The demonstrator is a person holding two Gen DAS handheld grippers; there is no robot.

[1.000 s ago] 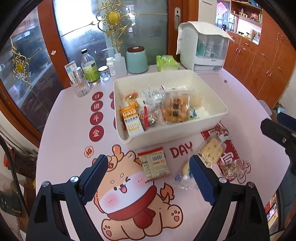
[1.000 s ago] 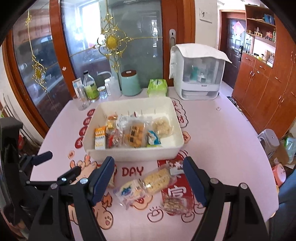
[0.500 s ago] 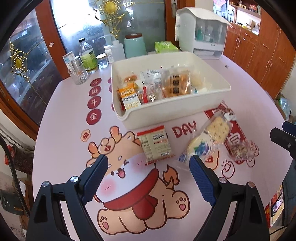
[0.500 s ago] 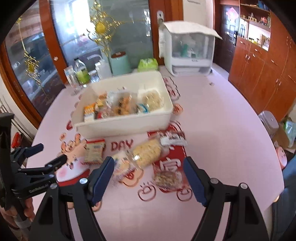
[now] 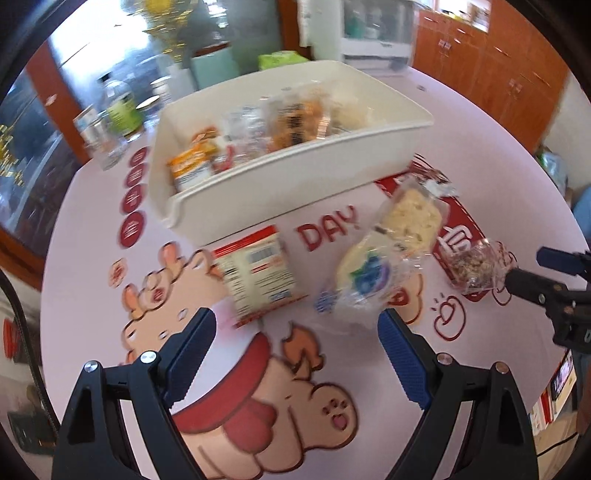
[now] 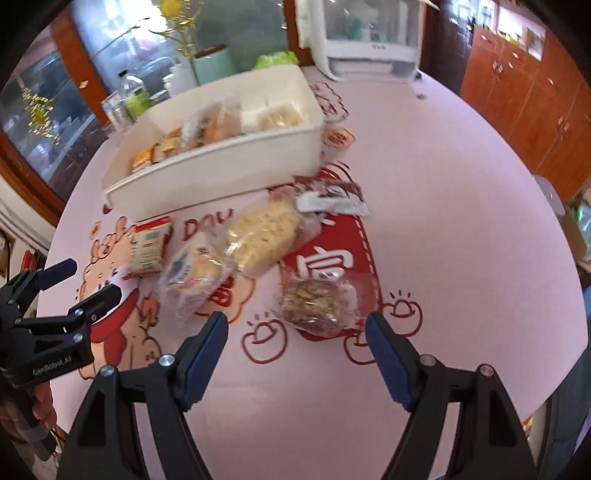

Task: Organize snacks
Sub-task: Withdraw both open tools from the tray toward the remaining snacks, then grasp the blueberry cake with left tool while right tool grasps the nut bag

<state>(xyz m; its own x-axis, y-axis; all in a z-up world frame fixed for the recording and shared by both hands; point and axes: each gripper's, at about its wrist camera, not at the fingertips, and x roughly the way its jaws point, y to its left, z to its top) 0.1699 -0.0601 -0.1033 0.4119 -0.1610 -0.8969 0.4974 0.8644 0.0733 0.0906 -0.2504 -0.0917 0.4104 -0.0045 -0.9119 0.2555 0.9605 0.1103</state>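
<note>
A white bin (image 5: 288, 173) (image 6: 221, 166) with several snack packs inside stands on the pink table. In front of it lie loose snacks: a red-and-cream packet (image 5: 258, 273) (image 6: 147, 247), a blueberry pastry bag (image 5: 365, 280) (image 6: 192, 273), a pale crumbly bar (image 5: 410, 218) (image 6: 262, 236), a nut cluster bag (image 5: 476, 266) (image 6: 317, 299) and a brown wrapper (image 6: 332, 195). My left gripper (image 5: 295, 332) is open just short of the red-and-cream packet. My right gripper (image 6: 295, 332) is open, its fingers straddling the near end of the nut cluster bag without touching it.
Bottles and a glass (image 5: 107, 140), a teal canister (image 5: 214, 66), a green tissue pack (image 5: 280, 59) and a white appliance (image 6: 369, 33) stand behind the bin. Wooden cabinets (image 6: 535, 92) line the right. The table edge curves close on both sides.
Both grippers have sunk toward the table and come closer to the loose snacks, which now look larger. Both stay open, with nothing taken hold of.
</note>
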